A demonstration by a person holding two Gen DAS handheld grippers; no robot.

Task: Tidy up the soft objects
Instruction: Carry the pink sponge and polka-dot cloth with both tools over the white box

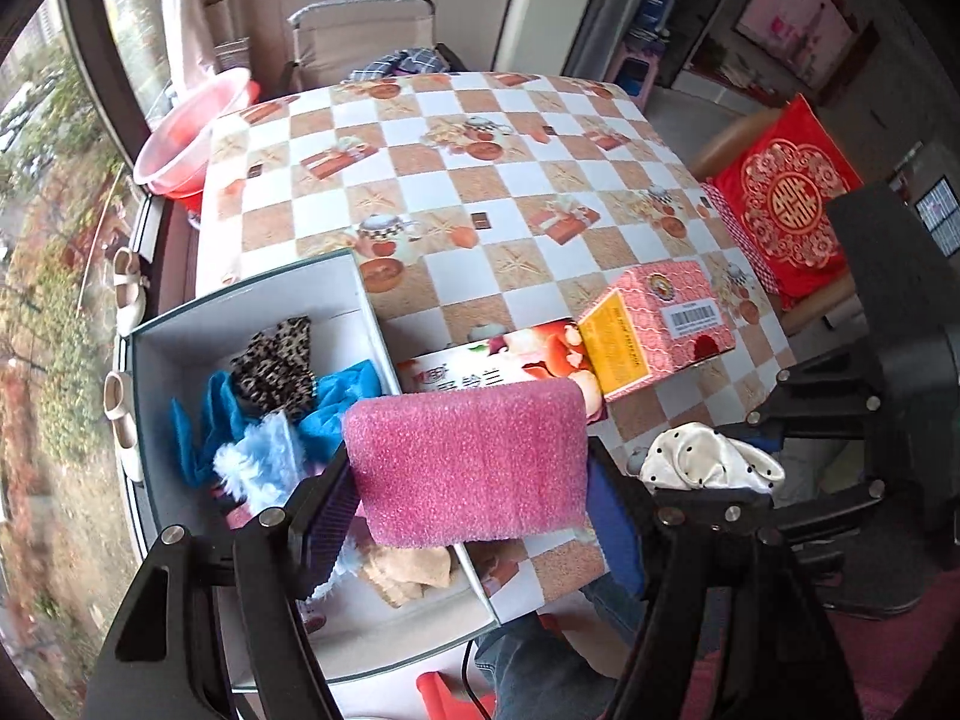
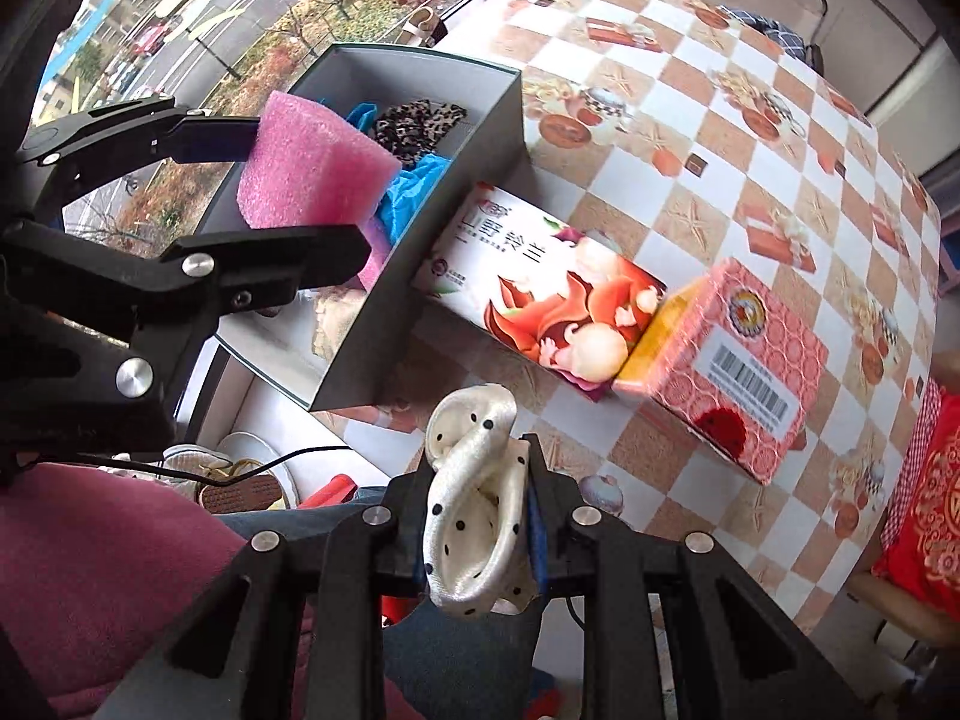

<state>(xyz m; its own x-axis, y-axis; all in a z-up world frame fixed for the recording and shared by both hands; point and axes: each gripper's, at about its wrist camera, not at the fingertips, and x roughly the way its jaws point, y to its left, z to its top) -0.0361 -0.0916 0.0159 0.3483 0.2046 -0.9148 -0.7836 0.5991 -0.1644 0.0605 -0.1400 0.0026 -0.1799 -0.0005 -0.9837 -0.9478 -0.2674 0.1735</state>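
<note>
A: Where do things stand?

B: The left gripper is clamped across a pink foam block, carrying it above the near edge of the grey box. The box already holds a leopard-print scrunchie, blue cloth and a fluffy pale-blue piece.

A: And the other hand?

B: The right gripper is pinched tight on a white polka-dot scrunchie, held in the air off the near edge of the table, beside the box.

A: What could go wrong?

B: The foam is wide and sits partly over the box wall, so if it is let go there it could catch the rim and tip out onto the floral carton beside it. The satin scrunchie looks slippery; it seems gripped by one fold only, though the view is poor, so it might slide free over the person's lap.

A: Anything crowding the drop?

B: The two grippers are close together, so they could knock each other over the box.
</note>
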